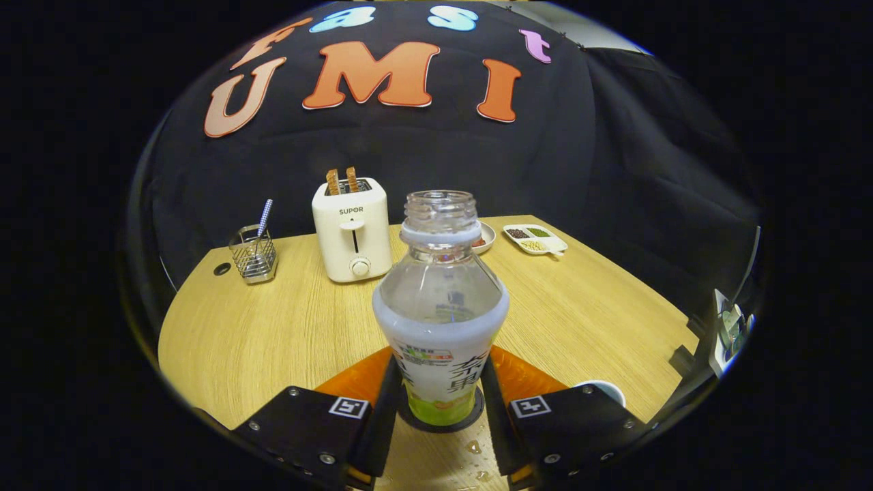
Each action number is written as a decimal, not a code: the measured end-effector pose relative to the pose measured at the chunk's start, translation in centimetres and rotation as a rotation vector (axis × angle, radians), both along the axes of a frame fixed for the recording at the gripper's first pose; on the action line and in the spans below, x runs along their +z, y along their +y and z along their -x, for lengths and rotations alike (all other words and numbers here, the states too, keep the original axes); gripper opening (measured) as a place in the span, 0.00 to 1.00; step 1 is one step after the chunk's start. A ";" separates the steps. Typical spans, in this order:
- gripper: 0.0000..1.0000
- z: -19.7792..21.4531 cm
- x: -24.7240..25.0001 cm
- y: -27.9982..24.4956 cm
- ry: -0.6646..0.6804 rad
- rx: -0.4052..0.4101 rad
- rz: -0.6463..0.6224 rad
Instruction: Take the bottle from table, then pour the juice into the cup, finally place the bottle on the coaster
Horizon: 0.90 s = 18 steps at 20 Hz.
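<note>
- Your gripper (440,409) has both fingers against the bottle (440,320): clear uncapped neck, white label, green at the foot.
- It stands on a dark coaster (470,417) (orange mat (525,378) beneath).
- The table (273,327) is light wood grain.
- The toaster (352,232) is cream, holding brown toast.
- The wire basket (254,256) carries a blue-checked handle.

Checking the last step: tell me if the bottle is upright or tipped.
Upright. The uncapped bottle stands straight, mouth up, base on the dark coaster, between the gripper fingers, which sit against its sides.
</note>
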<state>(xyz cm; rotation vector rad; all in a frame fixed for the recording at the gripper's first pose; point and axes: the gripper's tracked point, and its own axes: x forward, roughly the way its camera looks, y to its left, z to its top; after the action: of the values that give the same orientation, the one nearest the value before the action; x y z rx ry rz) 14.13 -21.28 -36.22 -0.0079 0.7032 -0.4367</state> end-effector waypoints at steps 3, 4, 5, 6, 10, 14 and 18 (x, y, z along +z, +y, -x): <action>0.63 -0.1 -0.5 0.3 -0.011 -0.021 -0.032; 0.63 0.0 -0.7 0.2 -0.012 -0.024 -0.037; 0.64 0.1 -0.8 0.2 -0.008 -0.031 -0.041; 0.65 0.0 -0.6 0.2 -0.015 -0.034 -0.043; 0.68 1.0 -1.2 -0.2 0.005 -0.056 -0.037; 0.91 1.9 -1.2 -0.1 0.024 -0.043 -0.025; 0.98 2.8 0.5 0.2 -0.013 -0.048 -0.060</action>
<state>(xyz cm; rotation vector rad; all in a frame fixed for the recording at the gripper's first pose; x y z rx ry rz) 11.37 -21.12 -35.69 0.0687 0.7041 -0.4610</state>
